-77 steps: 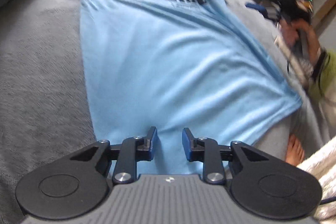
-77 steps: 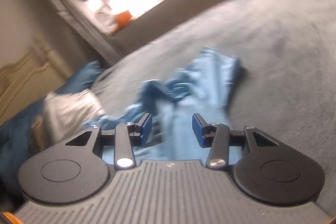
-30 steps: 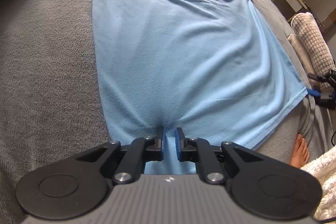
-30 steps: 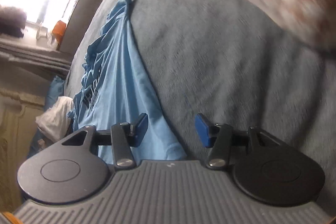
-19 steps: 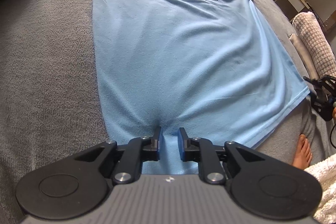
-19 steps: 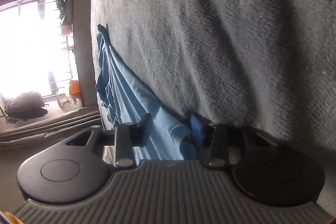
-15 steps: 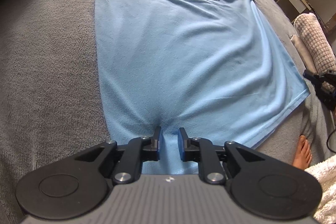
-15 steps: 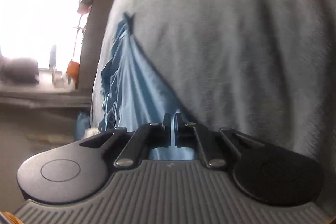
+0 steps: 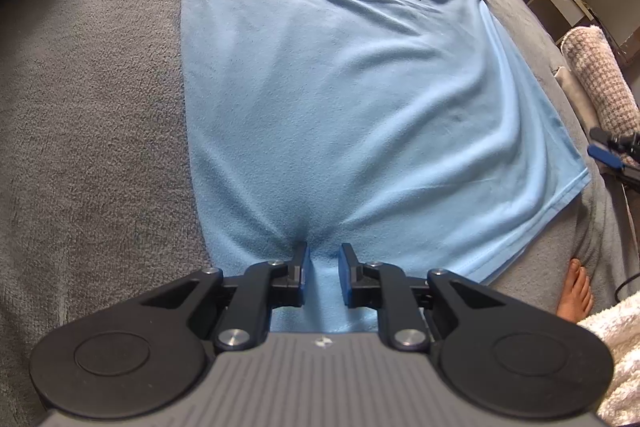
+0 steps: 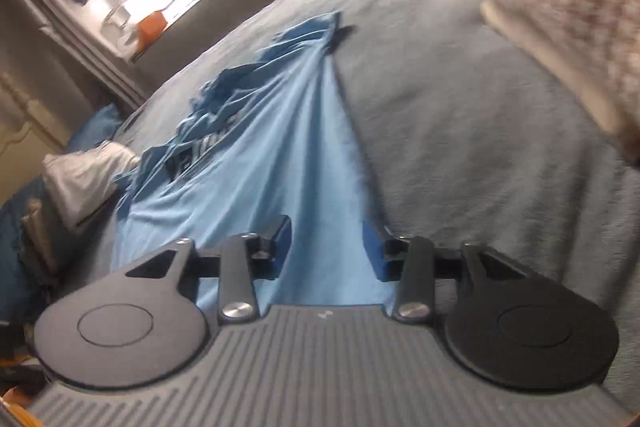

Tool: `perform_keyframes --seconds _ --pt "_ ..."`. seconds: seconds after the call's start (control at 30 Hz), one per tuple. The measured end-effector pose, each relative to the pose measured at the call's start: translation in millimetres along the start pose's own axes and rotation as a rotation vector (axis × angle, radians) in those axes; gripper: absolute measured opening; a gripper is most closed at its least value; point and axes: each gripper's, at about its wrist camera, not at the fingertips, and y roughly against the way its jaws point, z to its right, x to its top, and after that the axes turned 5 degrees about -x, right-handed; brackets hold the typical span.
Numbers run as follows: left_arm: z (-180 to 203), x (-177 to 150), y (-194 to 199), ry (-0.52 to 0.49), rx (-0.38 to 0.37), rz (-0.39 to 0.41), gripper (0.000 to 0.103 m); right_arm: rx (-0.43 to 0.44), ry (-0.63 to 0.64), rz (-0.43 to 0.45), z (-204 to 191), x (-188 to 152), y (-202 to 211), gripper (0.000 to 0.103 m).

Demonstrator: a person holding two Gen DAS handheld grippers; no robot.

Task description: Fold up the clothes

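Right tongs [image 10: 326,247] just reopened over T-shirt [image 9: 340,107]; only left view shows foot [image 9: 574,291]

Your left camera looks steeply down, close over the T-shirt [image 9: 340,99] hem ahead; your right looks shallowly along its side edge. Both share the shirt on the grey blanket [image 9: 92,131].

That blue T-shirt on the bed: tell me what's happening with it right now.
A person with a handheld gripper in each hand is laying out a light blue T-shirt to fold it. It lies print side up on a grey blanket. The left gripper sits at the hem, its jaws nearly closed around a pinched ridge of fabric. The right gripper is at the shirt's right side edge; its jaws have just been opening and now stand apart over the cloth, gripping nothing. No fold has been made yet.
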Motion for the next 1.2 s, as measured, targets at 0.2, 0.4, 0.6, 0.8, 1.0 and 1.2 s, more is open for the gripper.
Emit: perform_keyframes --seconds 0.2,0.4,0.6,0.8,1.0,1.2 --pt "1 2 -5 0.006 -0.006 0.002 0.017 -0.146 0.390 -0.085 -30 -30 -28 0.004" --pt "1 1 -5 0.001 0.000 0.002 0.017 -0.059 0.843 0.049 -120 -64 -34 0.009" --pt "1 2 -7 0.004 -0.003 0.003 0.017 0.131 0.928 0.052 -145 -71 -23 0.047" --pt "-2 3 -8 0.011 -0.011 0.001 0.017 0.293 0.381 -0.038 -84 -28 -13 0.047" --pt "-4 2 -8 0.024 -0.020 0.008 0.017 0.317 -0.250 -0.162 -3 -5 -48 0.044" --pt "-2 2 -11 0.022 -0.020 0.009 0.017 0.306 -0.353 -0.234 -1 -11 -75 0.037"
